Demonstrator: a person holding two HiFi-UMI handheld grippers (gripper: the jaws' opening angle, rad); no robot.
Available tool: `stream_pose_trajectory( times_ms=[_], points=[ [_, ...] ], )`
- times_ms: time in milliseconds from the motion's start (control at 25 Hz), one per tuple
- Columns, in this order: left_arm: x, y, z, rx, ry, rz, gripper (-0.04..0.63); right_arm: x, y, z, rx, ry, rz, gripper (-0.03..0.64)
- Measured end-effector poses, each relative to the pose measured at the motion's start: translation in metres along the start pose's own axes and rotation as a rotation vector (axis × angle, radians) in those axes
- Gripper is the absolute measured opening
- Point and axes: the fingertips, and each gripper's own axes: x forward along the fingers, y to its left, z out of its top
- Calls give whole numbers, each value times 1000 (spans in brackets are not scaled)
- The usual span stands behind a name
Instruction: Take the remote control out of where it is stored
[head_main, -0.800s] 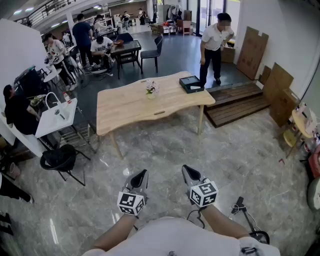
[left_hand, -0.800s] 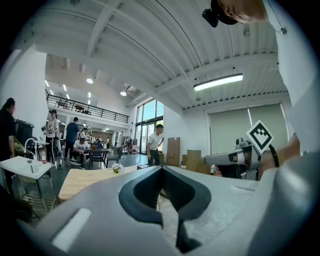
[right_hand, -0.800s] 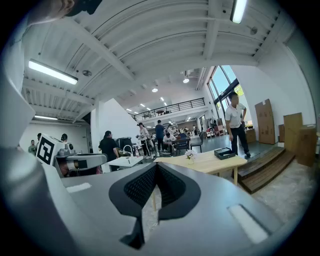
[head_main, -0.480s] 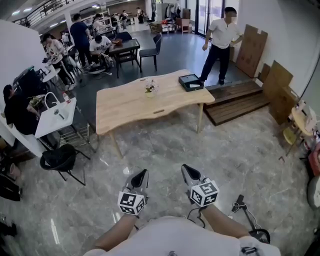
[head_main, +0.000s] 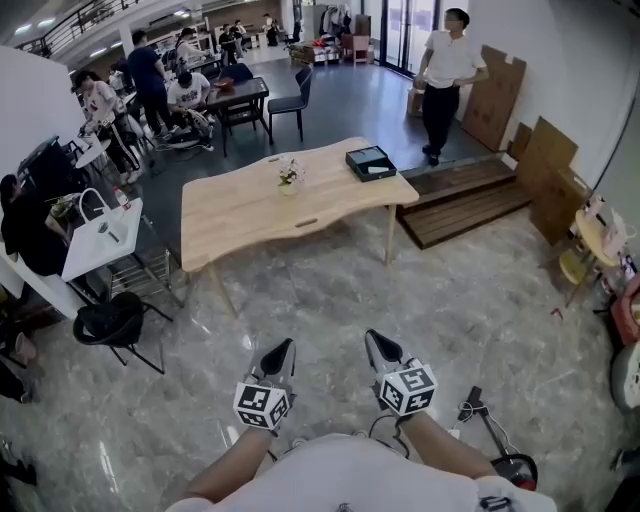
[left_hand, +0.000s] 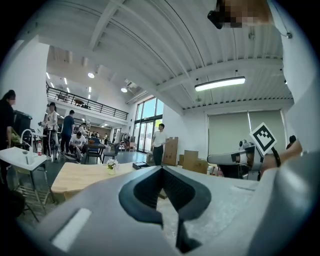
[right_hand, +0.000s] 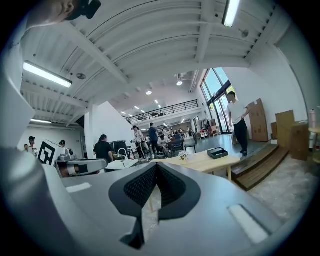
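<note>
Since the earlier frame the person in the white shirt has gone from the far right corner of the wooden table to the cardboard sheets by the wall. The table has also slid a little left in my head view, while both grippers hang where they were, low in front of me. The head view gives me the grey marble floor between me and the table, which neither gripper view shows clearly. The gripper views instead take in the beamed ceiling with its strip lights. Each gripper view also catches the other tool's marker cube at its edge, which tells me the two are side by side. My left gripper has its jaws pressed together at the tips with nothing between them, and its own view confirms that. My right gripper is just beside it and likewise closed and empty. A flat dark box sits at the table's far right corner, well apart from both grippers. Its inside looks lighter than its rim, but it is too small for me to make out the remote control, so I cannot tell where that lies. A small flower vase stands near the middle of the table's far edge.
</note>
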Motion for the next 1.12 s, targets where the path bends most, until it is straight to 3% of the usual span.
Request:
stream_pose_trajectory(
  times_ms=[720, 1120],
  points=[
    [57, -52, -19, -46, 20, 27, 0, -14, -76, -4, 38, 29, 41, 28],
    [122, -30, -24, -34, 40, -24, 0, 29, -116, -6, 72, 43, 16, 28]
  ],
)
